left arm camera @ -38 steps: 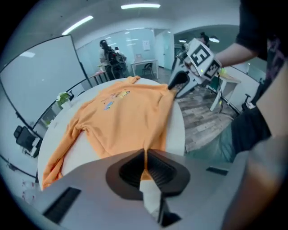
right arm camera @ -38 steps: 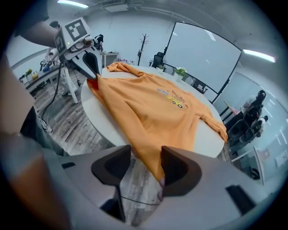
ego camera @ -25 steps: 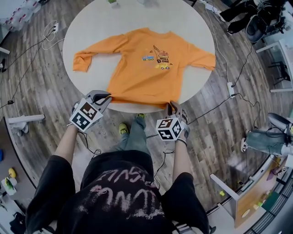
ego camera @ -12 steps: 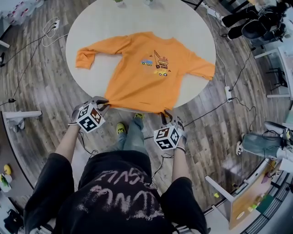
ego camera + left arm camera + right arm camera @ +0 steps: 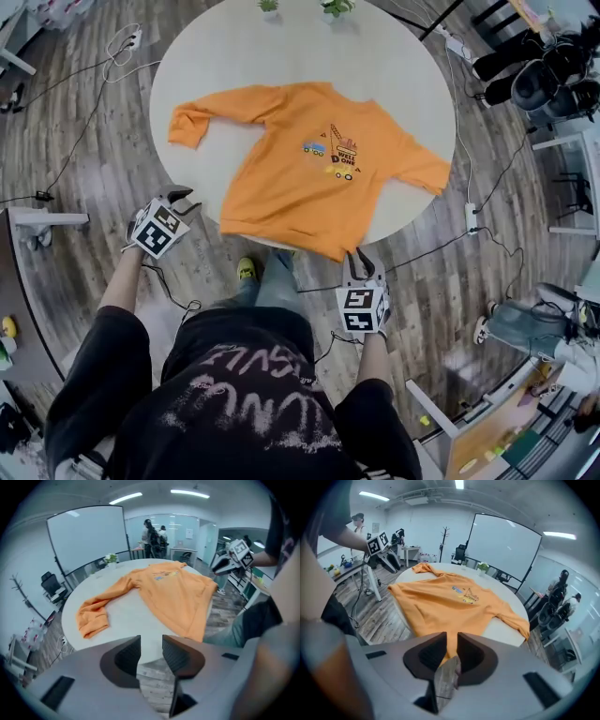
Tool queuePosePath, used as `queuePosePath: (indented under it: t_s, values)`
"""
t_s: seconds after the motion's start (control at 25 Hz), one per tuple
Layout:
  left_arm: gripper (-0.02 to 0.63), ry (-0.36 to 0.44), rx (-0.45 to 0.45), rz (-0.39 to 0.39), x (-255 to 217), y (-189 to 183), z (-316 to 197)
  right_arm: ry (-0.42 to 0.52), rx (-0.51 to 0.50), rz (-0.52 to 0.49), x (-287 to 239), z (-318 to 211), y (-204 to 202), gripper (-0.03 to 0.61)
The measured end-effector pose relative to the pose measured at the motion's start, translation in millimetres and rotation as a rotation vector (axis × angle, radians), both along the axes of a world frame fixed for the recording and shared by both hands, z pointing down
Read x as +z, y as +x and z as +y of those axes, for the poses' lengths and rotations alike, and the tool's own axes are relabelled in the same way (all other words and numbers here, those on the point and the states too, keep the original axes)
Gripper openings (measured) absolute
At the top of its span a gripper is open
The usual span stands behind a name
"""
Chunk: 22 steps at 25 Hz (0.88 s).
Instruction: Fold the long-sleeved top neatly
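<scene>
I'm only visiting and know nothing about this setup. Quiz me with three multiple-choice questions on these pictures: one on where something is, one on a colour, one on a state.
1. Where is the hem of the top?
A. Over the near edge of the table.
B. At the table's middle.
C. On the floor.

2. What colour is the top?
A. Blue.
B. Green.
C. Orange.

3. How does the top lie?
A. Folded in half.
B. Spread out, print up.
C. Rolled up.

Answers:
1 A: the hem hangs past the table's rim.
2 C: the cloth is orange all over.
3 B: it lies open with the print showing.
</scene>
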<state>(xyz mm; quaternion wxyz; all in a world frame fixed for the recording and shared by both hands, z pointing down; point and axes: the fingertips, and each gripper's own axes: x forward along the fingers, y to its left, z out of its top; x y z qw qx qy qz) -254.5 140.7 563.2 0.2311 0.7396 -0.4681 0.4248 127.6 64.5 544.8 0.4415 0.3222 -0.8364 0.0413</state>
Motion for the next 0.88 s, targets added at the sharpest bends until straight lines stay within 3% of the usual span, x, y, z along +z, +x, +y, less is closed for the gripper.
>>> queuePosePath:
  t_s: [0.08, 0.2, 0.4, 0.6, 0.88]
  values:
    - [0.152, 0.029, -0.138, -0.004, -7, -32, -18, 0.024, 0.04, -0.02, -10, -26, 5, 0.006]
    - [0.152, 0.055, -0.294, -0.029, -12, -75, -43, 0.003, 0.059, -0.044, -13, -62, 3, 0.005]
    - [0.153, 0.053, -0.451, -0.059, -13, -126, -75, -0.018, 0.032, -0.051, -7, -114, -12, 0.005]
    - [0.172, 0.033, -0.51, -0.056, -8, -154, -97, -0.045, 0.006, -0.046, -1, -144, -29, 0.005]
    - [0.199, -0.03, -0.505, 0.039, 28, -156, -104, -0.057, 0.022, 0.007, 2, -146, -54, 0.005]
